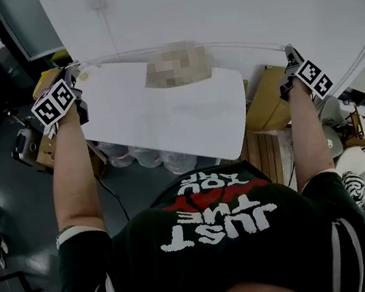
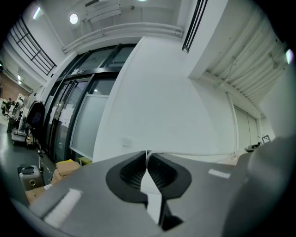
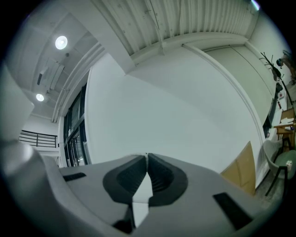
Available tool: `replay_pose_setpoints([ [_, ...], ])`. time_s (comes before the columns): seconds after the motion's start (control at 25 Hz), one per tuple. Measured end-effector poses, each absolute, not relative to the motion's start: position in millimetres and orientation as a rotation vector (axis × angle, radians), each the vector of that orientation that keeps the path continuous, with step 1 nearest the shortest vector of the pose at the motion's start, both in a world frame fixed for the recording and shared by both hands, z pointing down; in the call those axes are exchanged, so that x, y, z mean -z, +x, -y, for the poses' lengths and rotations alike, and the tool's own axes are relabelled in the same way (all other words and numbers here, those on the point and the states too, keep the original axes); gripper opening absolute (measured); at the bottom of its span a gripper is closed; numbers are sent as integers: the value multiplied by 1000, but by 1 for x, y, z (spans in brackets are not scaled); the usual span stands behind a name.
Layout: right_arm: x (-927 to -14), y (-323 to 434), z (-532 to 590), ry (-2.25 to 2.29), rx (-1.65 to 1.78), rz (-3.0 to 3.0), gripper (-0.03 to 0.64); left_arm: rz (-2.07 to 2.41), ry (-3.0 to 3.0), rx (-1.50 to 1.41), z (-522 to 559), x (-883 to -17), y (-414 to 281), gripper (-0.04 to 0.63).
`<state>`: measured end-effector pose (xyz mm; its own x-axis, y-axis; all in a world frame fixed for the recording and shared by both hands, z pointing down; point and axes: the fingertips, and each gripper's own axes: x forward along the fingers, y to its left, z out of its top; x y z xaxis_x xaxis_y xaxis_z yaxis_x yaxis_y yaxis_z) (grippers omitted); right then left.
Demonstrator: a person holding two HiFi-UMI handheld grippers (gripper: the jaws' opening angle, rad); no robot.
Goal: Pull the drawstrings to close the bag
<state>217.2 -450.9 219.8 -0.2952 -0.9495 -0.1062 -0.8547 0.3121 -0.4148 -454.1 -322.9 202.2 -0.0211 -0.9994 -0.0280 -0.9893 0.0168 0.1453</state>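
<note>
A thin pale drawstring (image 1: 242,44) runs taut across the head view from one gripper to the other, above a white tabletop (image 1: 186,124). My left gripper (image 1: 75,72) is raised at the left and shut on the cord's left end. In the left gripper view the jaws (image 2: 148,155) meet and the drawstring (image 2: 194,154) leads off to the right from their tips. My right gripper (image 1: 289,54) is raised at the right, where the cord's other end reaches it. In the right gripper view (image 3: 147,156) the jaws are together. A mosaic patch covers the cord's middle, so I cannot make out the bag.
A large white wall (image 1: 228,2) stands just behind the table. A cardboard box (image 1: 268,101) and wooden slats (image 1: 267,155) sit at the right under the table edge. Plastic bottles (image 1: 146,157) stand below the table, and more boxes (image 1: 37,149) lie at the left.
</note>
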Motion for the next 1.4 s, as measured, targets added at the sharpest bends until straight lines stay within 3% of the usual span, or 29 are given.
replay_pose_setpoints([
  [0.92,-232,198,458,-1666,369,-2403,12,2137,2151,-4,330,-223,-436,17],
  [1.4,-268,188,517,-1772,425,-2490,12,2055,2128,-160,405,-261,-426,17],
])
